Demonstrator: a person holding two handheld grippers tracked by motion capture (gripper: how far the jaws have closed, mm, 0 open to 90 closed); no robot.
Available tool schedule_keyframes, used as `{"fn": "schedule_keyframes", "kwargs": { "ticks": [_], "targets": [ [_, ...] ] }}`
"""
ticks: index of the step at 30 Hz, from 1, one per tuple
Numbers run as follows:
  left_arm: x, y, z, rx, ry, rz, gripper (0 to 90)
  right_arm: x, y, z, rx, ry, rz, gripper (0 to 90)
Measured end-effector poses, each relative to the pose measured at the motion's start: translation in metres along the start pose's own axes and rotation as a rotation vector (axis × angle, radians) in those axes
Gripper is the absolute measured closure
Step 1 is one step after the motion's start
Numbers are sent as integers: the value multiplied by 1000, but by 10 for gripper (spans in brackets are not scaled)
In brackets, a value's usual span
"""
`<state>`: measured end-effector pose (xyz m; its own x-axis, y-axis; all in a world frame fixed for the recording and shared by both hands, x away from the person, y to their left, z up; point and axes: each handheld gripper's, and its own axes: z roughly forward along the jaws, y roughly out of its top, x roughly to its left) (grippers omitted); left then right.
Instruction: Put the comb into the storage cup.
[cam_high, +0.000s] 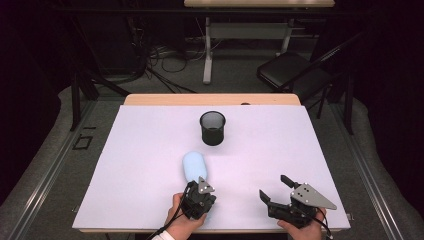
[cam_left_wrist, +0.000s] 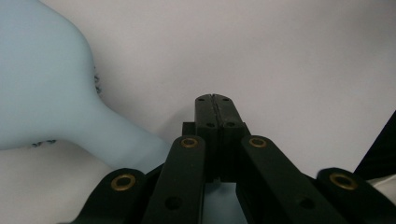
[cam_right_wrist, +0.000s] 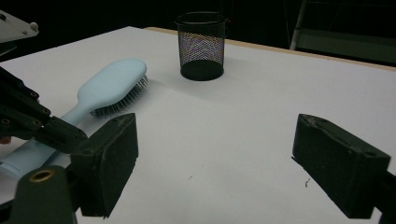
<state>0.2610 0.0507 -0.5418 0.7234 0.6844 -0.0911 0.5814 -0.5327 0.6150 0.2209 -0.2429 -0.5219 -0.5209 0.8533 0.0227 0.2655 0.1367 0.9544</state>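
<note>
The pale blue hairbrush (cam_high: 194, 165) lies bristles-down on the white table (cam_high: 150, 150), its handle beside the left gripper (cam_high: 201, 192) (jaws pressed together, empty). The right gripper (cam_high: 274, 189), at four o'clock of the brush, gapes wide, holding nothing. The mesh cup (cam_high: 212, 128) stands at one o'clock.

I see a pale blue hairbrush (cam_high: 194, 166) lying on the white table, bristles down and tilted a little to its side, with its handle pointing toward my side. Beyond its head, well apart, a black mesh cup (cam_high: 212, 128) stands upright near the middle of the table, open at the top.
</note>
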Motion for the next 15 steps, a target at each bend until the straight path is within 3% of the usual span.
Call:
{"fn": "schedule_keyframes", "kwargs": {
  "ticks": [8, 15],
  "targets": [
    [2, 0, -5, 2, 20, -7, 900, 0, 0, 0, 0, 0, 1, 140],
    [-1, 0, -3, 33, 21, -2, 900, 1, 0, 0, 3, 3, 4, 140]
  ]
}}
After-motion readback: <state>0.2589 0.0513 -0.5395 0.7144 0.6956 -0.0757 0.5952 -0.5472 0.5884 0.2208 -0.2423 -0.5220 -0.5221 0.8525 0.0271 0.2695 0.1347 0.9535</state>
